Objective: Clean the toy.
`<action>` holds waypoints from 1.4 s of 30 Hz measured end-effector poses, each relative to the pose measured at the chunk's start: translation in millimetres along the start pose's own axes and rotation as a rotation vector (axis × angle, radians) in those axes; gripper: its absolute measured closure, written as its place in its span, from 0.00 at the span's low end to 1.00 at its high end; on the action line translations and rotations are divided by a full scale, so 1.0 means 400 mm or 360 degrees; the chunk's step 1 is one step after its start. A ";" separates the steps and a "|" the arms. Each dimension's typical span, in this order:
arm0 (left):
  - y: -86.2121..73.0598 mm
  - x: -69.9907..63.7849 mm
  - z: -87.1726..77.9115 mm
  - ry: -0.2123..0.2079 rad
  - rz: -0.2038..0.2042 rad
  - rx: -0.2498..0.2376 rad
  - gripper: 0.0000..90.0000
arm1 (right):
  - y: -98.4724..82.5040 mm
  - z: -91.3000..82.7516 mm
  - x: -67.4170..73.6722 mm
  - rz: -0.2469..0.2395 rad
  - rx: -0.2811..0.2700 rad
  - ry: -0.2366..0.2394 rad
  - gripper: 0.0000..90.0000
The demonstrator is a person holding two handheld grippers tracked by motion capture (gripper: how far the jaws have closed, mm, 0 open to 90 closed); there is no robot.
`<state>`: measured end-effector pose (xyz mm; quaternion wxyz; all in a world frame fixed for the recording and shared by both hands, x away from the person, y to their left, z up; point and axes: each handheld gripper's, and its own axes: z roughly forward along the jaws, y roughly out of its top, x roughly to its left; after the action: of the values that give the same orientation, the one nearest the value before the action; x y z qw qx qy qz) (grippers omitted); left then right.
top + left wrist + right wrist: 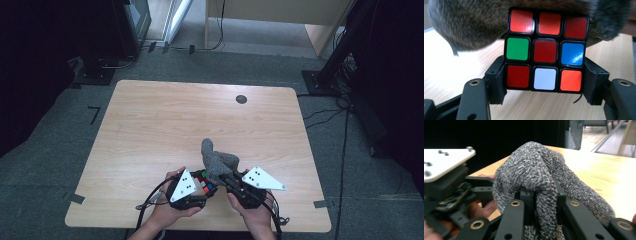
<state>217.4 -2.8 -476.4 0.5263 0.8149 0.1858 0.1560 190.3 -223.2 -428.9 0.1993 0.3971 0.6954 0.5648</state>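
A scrambled Rubik's cube (545, 51), showing mostly red stickers, sits between the pads of my left gripper (545, 80), which press on its lowest row from both sides. A grey knitted cloth (469, 25) lies against the cube's far top edge. My right gripper (541, 195) is shut on a fold of that cloth (531, 167), which bulges over its jaws. In the high view both grippers sit close together near the table's front edge: the left gripper (203, 186) with the cube (203, 180), the right gripper (223, 178) with the cloth (216, 159) rising behind them.
The wooden table (165, 125) has a small dark disc (241, 99) near its far edge. Tape marks lie at the front left (76, 198) and front right (320, 203). Dark stands and cables are on the floor around it.
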 end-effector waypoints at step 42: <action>0.009 0.014 -0.011 0.0040 -0.0026 -0.0001 0.38 | 0.007 -0.008 0.031 -0.0017 -0.0001 -0.0009 0.88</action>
<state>220.9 2.0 -471.2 0.5255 0.8112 0.1990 0.1619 181.4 -215.5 -423.2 0.2044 0.3947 0.6969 0.5628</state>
